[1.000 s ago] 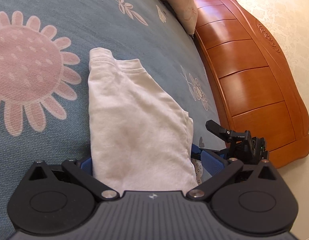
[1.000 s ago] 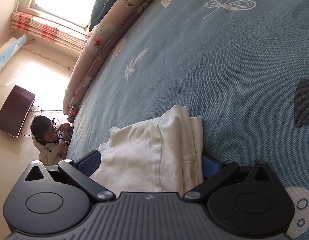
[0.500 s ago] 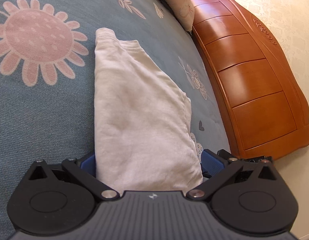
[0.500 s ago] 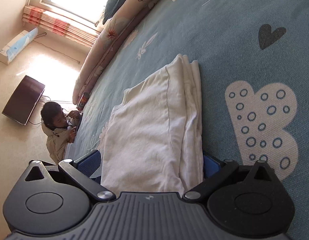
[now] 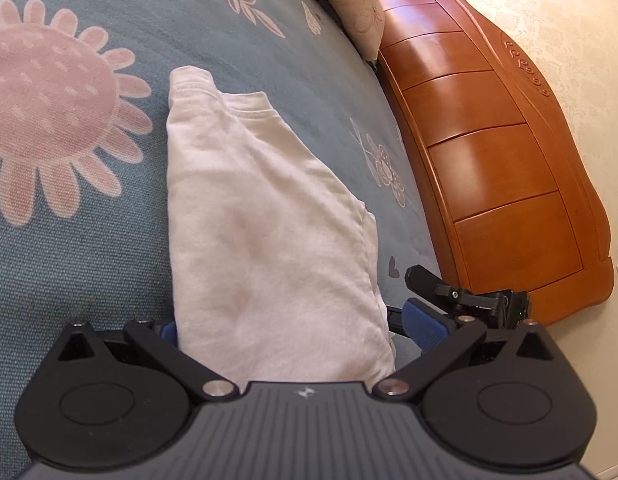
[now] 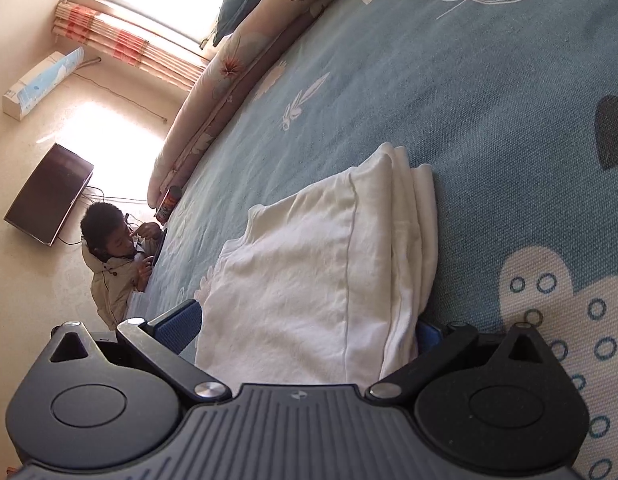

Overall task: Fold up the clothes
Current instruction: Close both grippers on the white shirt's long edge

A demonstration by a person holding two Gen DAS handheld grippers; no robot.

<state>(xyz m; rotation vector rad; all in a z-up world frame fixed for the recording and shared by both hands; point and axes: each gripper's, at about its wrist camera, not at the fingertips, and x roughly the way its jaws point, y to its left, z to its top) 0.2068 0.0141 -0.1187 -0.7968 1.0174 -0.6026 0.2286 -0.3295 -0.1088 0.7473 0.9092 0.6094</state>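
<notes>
A folded white garment [image 5: 261, 216] lies on the blue patterned bedspread [image 5: 69, 240]. Its near end sits between the wide-spread blue pads of my left gripper [image 5: 297, 324], which is open. The right wrist view shows the same garment [image 6: 317, 272], with stacked folds along its right edge. Its near end lies between the spread fingers of my right gripper [image 6: 305, 326], also open. The cloth hides the space between the pads in both views. The black body of my right gripper [image 5: 469, 300] shows just right of the garment's corner in the left wrist view.
A glossy wooden bed board [image 5: 489, 140] runs along the bed's right side, with a pillow [image 5: 365, 20] at its far end. In the right wrist view a person [image 6: 117, 256] sits on the floor by the bed edge, near a rolled quilt [image 6: 229, 80], a can [image 6: 169, 202] and a dark monitor [image 6: 49, 196].
Both views swung over the bed half a second ago and have come back near their earlier pose. The right gripper left the left view, then reappeared. The garment stays between both sets of fingers.
</notes>
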